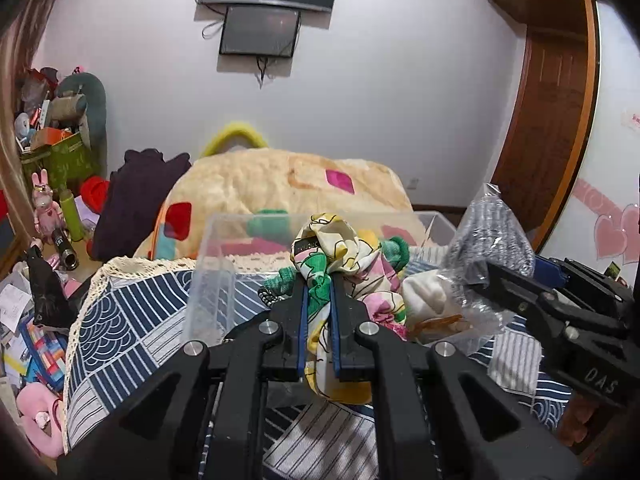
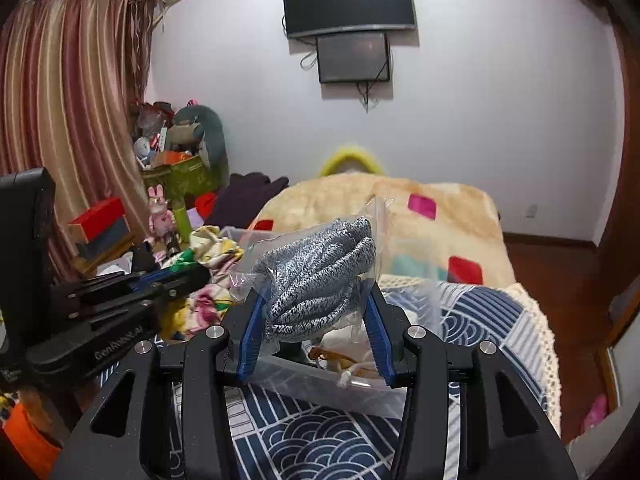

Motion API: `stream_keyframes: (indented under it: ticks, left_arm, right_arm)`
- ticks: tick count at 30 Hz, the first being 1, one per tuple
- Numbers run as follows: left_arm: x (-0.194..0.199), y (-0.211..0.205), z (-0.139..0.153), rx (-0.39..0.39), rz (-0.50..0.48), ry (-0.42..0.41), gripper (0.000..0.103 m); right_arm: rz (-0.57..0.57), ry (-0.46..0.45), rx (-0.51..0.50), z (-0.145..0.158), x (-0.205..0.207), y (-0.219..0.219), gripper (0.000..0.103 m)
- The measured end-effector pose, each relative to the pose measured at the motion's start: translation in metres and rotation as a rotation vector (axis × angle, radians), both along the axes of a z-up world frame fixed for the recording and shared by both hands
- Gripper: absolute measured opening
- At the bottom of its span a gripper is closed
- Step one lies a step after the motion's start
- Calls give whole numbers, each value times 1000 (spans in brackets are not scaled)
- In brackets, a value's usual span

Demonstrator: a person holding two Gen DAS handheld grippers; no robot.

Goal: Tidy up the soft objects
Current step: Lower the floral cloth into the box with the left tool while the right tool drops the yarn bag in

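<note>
Your left gripper has its two blue-lined fingers pressed close together, pinching a bunched floral scarf in cream, green, pink and yellow. Part of the scarf hangs loose below the fingers, and the rest bulges above them. It hovers near the front edge of a clear plastic bin, which sits on a table covered by a navy and white patterned cloth.

Your right gripper has its fingers spread wider, closed around a clear plastic bag of speckled grey-blue knitwear. The bag is held up in the air, to the right of the scarf, above a second clear container that holds a white soft item.

Risks from here, as a judgement:

- The scarf is slippery and gripped at one bunch only. A quick swing may let it slide out, or the trailing tail may snag the bin's rim and hang outside.
- The bag's film is smooth and puffy. The fingers appear to hold film and knit together; if only film is caught, the bundle may slip or the bag may tear.
- The two grippers sit near each other. Moving both at once may make them collide or tangle the fabrics.
- The bins are light, so a knock may shift them.
</note>
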State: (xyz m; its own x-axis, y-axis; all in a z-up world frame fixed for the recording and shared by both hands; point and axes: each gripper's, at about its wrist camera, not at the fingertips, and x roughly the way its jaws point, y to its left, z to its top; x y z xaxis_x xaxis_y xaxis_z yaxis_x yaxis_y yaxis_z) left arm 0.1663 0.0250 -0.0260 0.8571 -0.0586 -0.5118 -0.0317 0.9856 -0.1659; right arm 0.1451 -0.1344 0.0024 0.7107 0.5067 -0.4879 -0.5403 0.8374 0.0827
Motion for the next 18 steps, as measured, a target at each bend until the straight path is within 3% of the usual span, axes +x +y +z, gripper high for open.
stream_keyframes:
  ticks: [10, 18]
  left_arm:
    - [24, -5, -18, 6, -8, 73, 9]
    - [20, 0, -22, -22, -10, 96, 32]
  right_arm:
    - [12, 65, -79, -23, 14, 19, 43]
    - [12, 112, -80, -25, 20, 12, 51]
